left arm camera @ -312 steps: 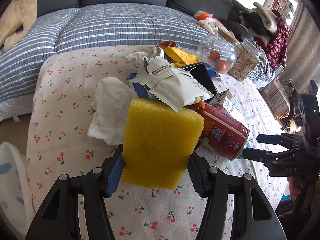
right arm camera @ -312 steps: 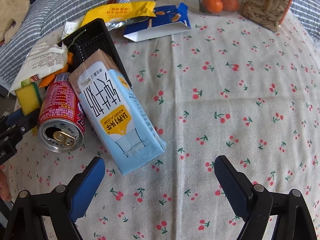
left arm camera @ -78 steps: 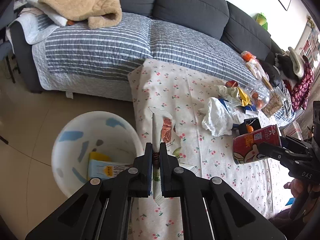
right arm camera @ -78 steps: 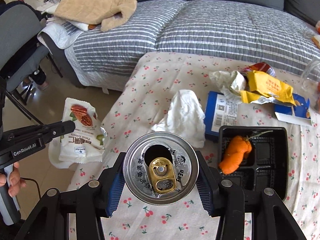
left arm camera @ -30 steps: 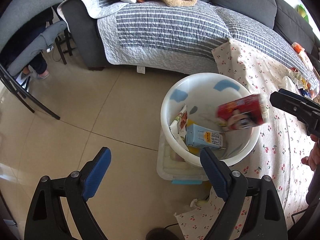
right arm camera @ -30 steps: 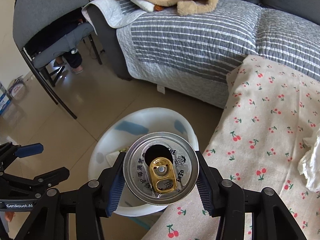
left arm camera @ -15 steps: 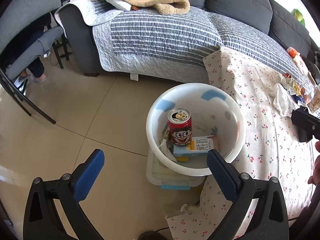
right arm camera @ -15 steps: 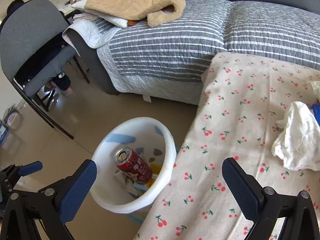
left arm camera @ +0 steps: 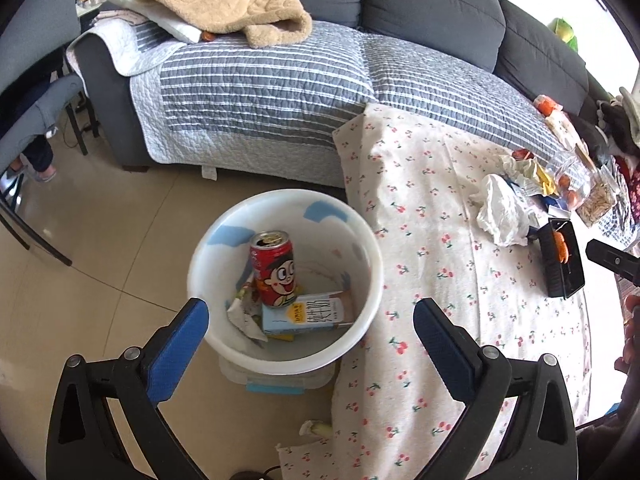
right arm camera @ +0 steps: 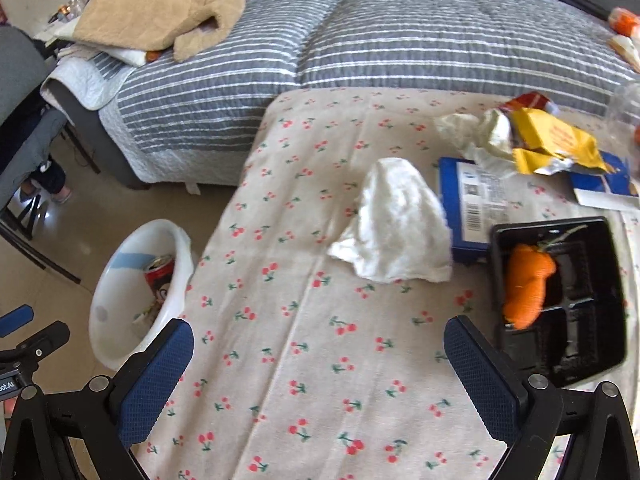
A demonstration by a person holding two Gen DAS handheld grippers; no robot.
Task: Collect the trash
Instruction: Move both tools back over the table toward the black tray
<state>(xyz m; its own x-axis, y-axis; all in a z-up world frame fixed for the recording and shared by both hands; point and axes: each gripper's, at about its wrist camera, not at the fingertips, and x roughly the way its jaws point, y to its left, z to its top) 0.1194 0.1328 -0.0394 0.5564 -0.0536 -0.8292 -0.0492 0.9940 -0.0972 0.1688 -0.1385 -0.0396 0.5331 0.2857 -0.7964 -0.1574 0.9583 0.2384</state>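
Note:
A white bin [left arm camera: 208, 240] stands on the floor beside the cherry-print table [left arm camera: 432, 288]. In it are a red can [left arm camera: 274, 268], upright, a blue milk carton [left arm camera: 308, 314] and a wrapper. My left gripper [left arm camera: 310, 326] hangs open over the bin's near side with nothing between its fingers. My right gripper [right arm camera: 318, 354] is open and empty above the table cloth [right arm camera: 304, 320]. Ahead of it lie a crumpled white tissue [right arm camera: 394, 224], a black tray [right arm camera: 576, 344] holding an orange scrap [right arm camera: 526, 284], a blue box [right arm camera: 466, 204] and yellow wrappers [right arm camera: 548, 142]. The bin [right arm camera: 108, 320] shows at that view's left.
A grey sofa with a striped quilt [left arm camera: 272, 88] and a tan blanket [left arm camera: 228, 0] runs behind the table. A chair with a seated person's legs [left arm camera: 28, 136] is at the left. Clear jars [left arm camera: 588, 188] stand at the table's far end. A low plastic box [left arm camera: 276, 380] sits under the bin.
The right gripper has opened and dropped the red can into the bin, then swung right over the table. The left gripper has shifted toward the bin and table.

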